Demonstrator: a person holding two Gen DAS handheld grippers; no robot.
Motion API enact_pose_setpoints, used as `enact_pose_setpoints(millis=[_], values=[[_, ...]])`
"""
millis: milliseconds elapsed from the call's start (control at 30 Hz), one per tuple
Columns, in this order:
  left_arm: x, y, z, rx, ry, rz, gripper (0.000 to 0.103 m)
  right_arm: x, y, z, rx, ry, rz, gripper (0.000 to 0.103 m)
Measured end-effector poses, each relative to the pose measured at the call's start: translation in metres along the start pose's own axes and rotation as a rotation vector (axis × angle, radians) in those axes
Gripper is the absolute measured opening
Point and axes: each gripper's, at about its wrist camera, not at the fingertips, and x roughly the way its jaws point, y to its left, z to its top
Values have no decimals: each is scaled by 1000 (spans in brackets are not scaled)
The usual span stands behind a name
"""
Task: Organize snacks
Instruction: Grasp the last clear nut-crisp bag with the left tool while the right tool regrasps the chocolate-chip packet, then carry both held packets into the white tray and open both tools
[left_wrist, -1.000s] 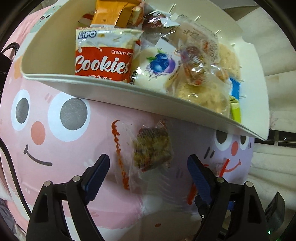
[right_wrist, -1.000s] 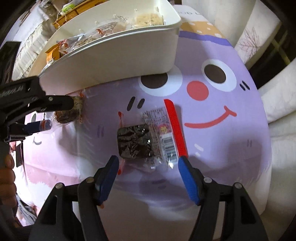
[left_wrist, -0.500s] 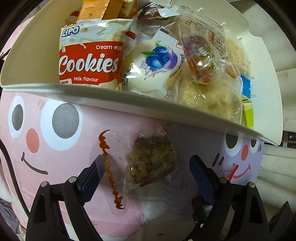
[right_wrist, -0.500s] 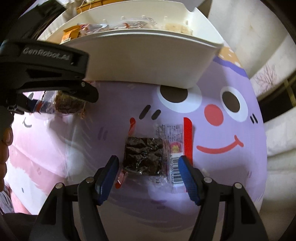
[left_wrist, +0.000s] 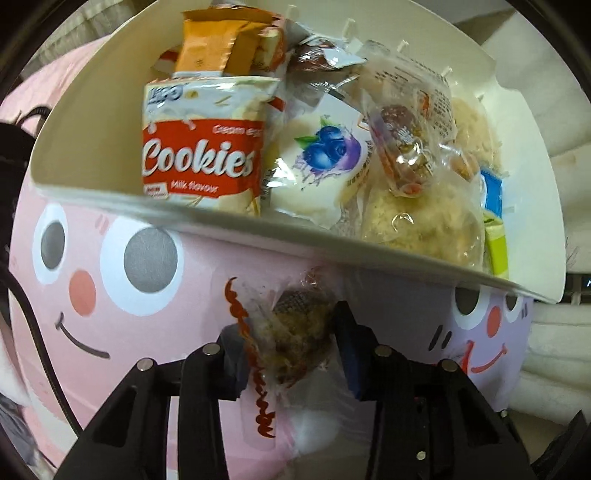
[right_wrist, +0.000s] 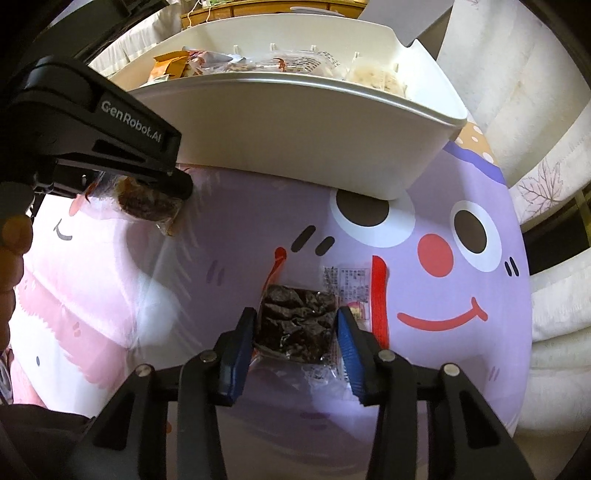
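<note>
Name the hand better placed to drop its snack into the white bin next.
Left, probably. The left gripper is closing on the brown snack pack right under the white bin rim; the right gripper, closing on the dark snack pack, sits farther away.

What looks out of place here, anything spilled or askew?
Nothing spilled. Two wrapped snacks lie outside the white bin: a brown cake in the closing left gripper and a dark brownie between the closing right gripper.

The white plastic bin stands on the cartoon-face printed cloth, with the red-and-white cookie packet and the blueberry-printed pastry wrapper side by side inside it. Just before the bin's near wall lies a clear-wrapped brown crumbly cake between the left gripper fingers. Further out from the bin, to that cake's right, a clear-wrapped dark brownie lies on the cloth between the right gripper fingers.
</note>
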Motion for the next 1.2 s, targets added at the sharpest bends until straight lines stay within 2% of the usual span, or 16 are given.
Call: enact_pose_setpoints(millis=[233,600,933,1200], values=[[-3,13,-22,-38,7,-1,38,-13,-12,-7,-24,-8,29,41],[-26,11,-59,-49,-7,25,38,-34,-41,-13,46,3,102,41],[-82,28,-73,-42,-35,43,38,-89,-78,15,32,-140,55,41],[-127,35,-41,0,-91,80,38,-129,-110,59,54,-266,59,41]])
